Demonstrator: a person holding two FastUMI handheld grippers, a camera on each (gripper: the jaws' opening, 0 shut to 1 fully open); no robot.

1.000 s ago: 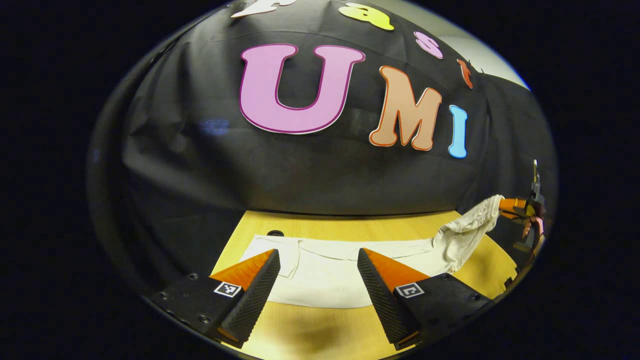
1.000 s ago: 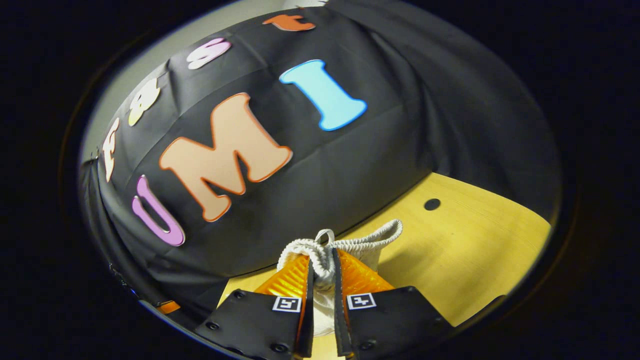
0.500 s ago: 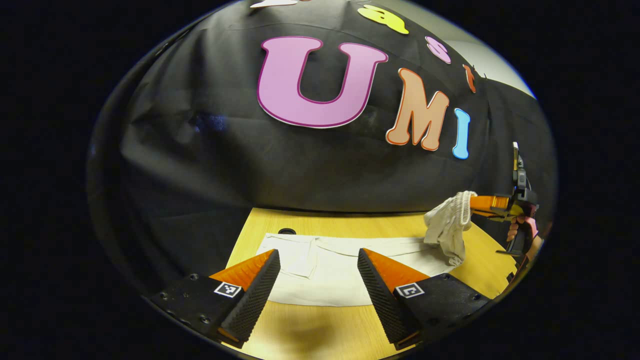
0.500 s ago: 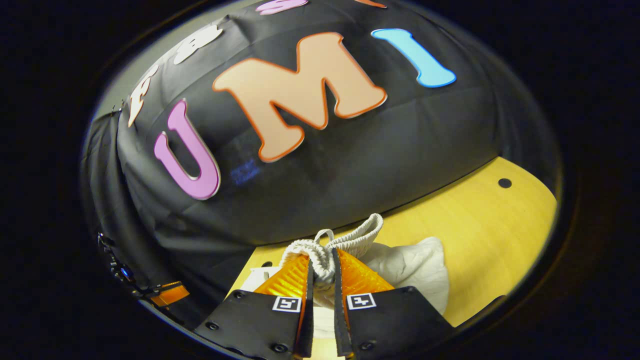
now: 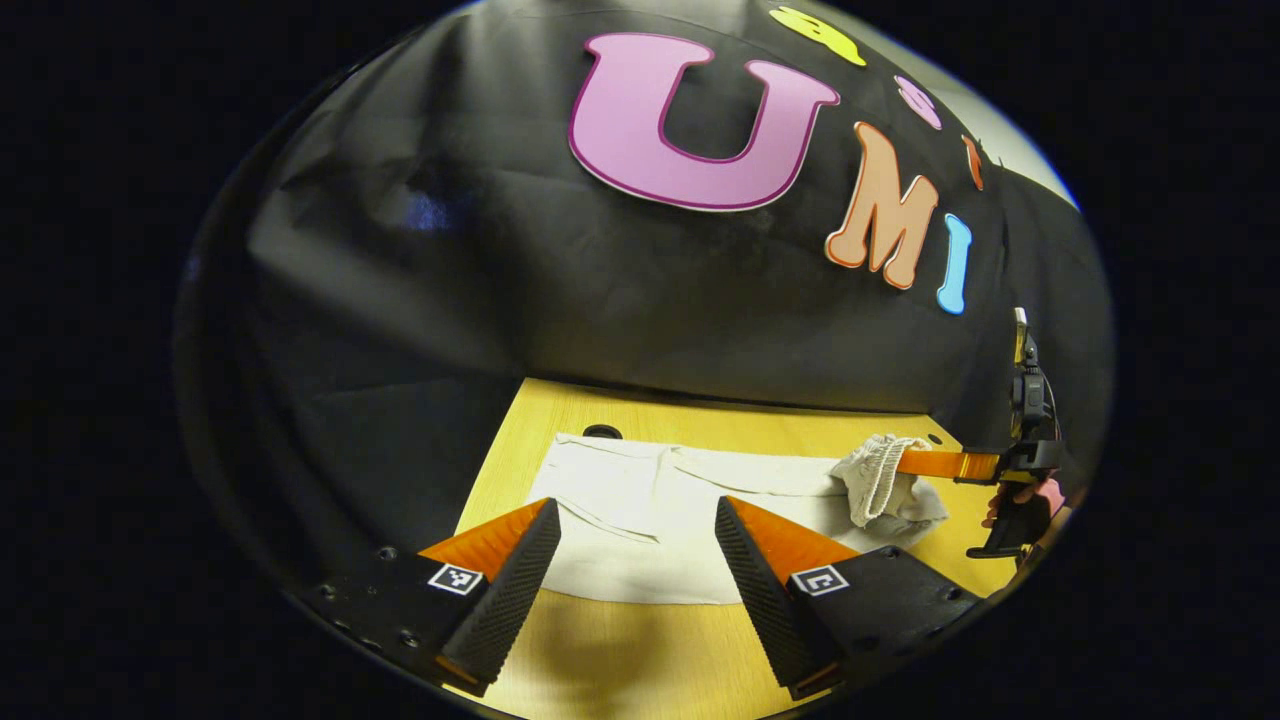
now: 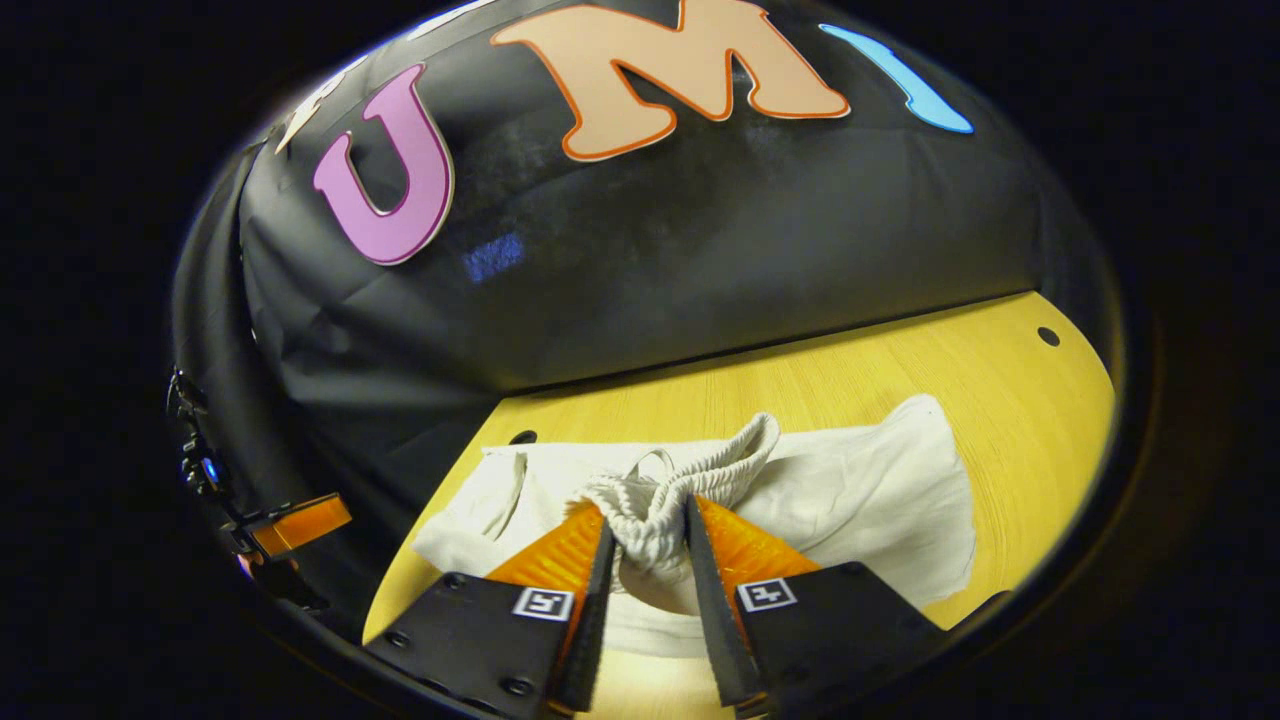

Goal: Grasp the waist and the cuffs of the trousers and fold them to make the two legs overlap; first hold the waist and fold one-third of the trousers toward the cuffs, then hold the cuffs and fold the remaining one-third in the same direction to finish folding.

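Trousers (image 5: 640,515): lying pale and mostly flat across the yellow wooden table (image 5: 640,670), running lengthwise in front of the black cloth wall (image 5: 520,290); the left end is lying smooth, the right end is bunching up.
Waist (image 6: 668,492): gathered, ribbed band with a drawstring loop, sitting low over the flat cloth; in the left gripper view it is showing as a crumpled lump (image 5: 880,485) resting on the right part of the trousers.
Right gripper (image 6: 646,540): fingers are pressing on the waistband from both sides, with a narrow gap packed with cloth. In the left gripper view it (image 5: 905,463) is reaching in level from the right edge, tip at the bunched cloth.
Hand (image 5: 1030,500): wrapping the right gripper's handle at the far right; details too small to tell.
Left gripper (image 5: 640,525): fingers are standing well apart, gripping nothing, hovering over the near edge of the trousers and casting a shadow on the table. In the right gripper view it (image 6: 300,522) is showing at the far left edge, apart from the cloth.
Table holes: one dark round hole (image 5: 602,432) is sitting just beside the trousers' far left corner; another (image 6: 1047,336) is sitting near the far right, well apart from the cloth.
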